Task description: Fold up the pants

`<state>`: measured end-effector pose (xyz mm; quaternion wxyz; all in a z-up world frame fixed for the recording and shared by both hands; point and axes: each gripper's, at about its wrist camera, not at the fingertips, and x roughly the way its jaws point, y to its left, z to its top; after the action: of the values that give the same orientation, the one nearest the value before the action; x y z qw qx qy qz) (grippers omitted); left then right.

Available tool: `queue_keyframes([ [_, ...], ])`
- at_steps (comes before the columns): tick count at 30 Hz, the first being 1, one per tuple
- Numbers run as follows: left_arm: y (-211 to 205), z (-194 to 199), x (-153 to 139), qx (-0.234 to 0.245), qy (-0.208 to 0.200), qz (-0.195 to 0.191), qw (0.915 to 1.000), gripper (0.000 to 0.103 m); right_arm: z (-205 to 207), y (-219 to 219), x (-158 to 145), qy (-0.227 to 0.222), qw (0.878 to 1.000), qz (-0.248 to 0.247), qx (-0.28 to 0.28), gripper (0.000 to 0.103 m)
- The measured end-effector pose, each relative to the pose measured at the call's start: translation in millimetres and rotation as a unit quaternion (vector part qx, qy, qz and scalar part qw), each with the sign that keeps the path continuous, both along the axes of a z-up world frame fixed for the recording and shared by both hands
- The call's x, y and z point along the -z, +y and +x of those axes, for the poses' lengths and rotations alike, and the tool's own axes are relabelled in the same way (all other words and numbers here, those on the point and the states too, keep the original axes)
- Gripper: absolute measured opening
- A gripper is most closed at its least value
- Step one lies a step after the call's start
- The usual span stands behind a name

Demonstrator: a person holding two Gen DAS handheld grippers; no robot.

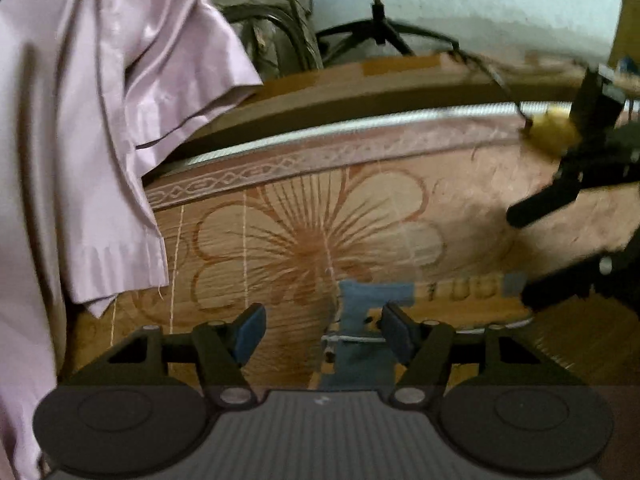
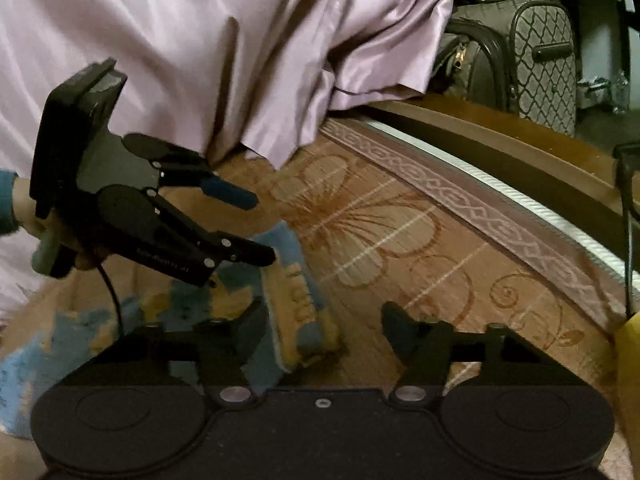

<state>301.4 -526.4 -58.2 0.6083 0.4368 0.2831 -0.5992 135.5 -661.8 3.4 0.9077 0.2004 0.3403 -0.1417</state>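
Both views are showing a floral mat with lilac satin pants (image 2: 224, 48) hanging in loose folds at the upper left of each frame, above the mat (image 2: 400, 240). The left tongs (image 1: 322, 334) are spread wide and holding nothing; the right tongs (image 2: 324, 332) are likewise gaping empty. A blue and tan cloth (image 2: 288, 292) is lying beneath them. Judging from this, each pair should be pinching a hem corner, keeping the slippery fabric taut and level.
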Motion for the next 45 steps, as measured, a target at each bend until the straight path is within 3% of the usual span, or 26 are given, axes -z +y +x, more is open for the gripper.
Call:
queue_keyframes([
  [5, -3, -3, 5, 0.015, -0.011, -0.009, 0.9998, 0.071, 8, -1, 11, 0.020, 1.000, 0.003, 0.001, 0.041],
  [11, -1, 1, 5, 0.004, -0.002, -0.016, 0.9999, 0.072, 15, 11, 18, 0.042, 0.999, -0.022, -0.015, 0.027],
  [14, -1, 4, 1, -0.019, 0.013, -0.019, 0.9995, 0.075, 15, 9, 19, 0.038, 0.999, -0.013, -0.011, 0.019],
  [19, 0, 10, -21, -0.101, 0.022, -0.044, 0.9937, 0.092, 12, 16, 14, 0.018, 0.999, -0.035, -0.012, 0.011],
  [21, 1, 16, -34, -0.151, 0.049, -0.045, 0.9863, 0.092, 11, 23, 10, 0.008, 0.998, -0.052, -0.019, 0.010],
  [22, 1, 23, -39, -0.180, 0.080, -0.040, 0.9795, 0.092, 11, 25, 8, 0.003, 0.998, -0.059, -0.021, 0.010],
  [24, 4, 38, -48, -0.231, 0.164, -0.033, 0.9586, 0.092, 11, 32, 5, -0.004, 0.997, -0.073, -0.028, 0.010],
  [27, 1, 53, -52, -0.288, 0.235, -0.008, 0.9284, 0.090, 13, 40, 1, -0.004, 0.995, -0.091, -0.040, 0.010],
  [30, -10, 59, -48, -0.319, 0.270, 0.039, 0.9077, 0.087, 15, 48, -1, -0.006, 0.993, -0.106, -0.051, 0.010],
  [34, -28, 60, -37, -0.363, 0.266, 0.102, 0.8872, 0.083, 19, 57, -2, -0.001, 0.990, -0.120, -0.071, 0.010],
  [38, -44, 53, -32, -0.378, 0.256, 0.147, 0.8775, 0.082, 21, 65, 0, 0.006, 0.987, -0.128, -0.095, 0.010],
  [45, -64, 30, -28, -0.371, 0.245, 0.186, 0.8763, 0.080, 22, 76, 1, 0.012, 0.982, -0.142, -0.120, 0.009],
])
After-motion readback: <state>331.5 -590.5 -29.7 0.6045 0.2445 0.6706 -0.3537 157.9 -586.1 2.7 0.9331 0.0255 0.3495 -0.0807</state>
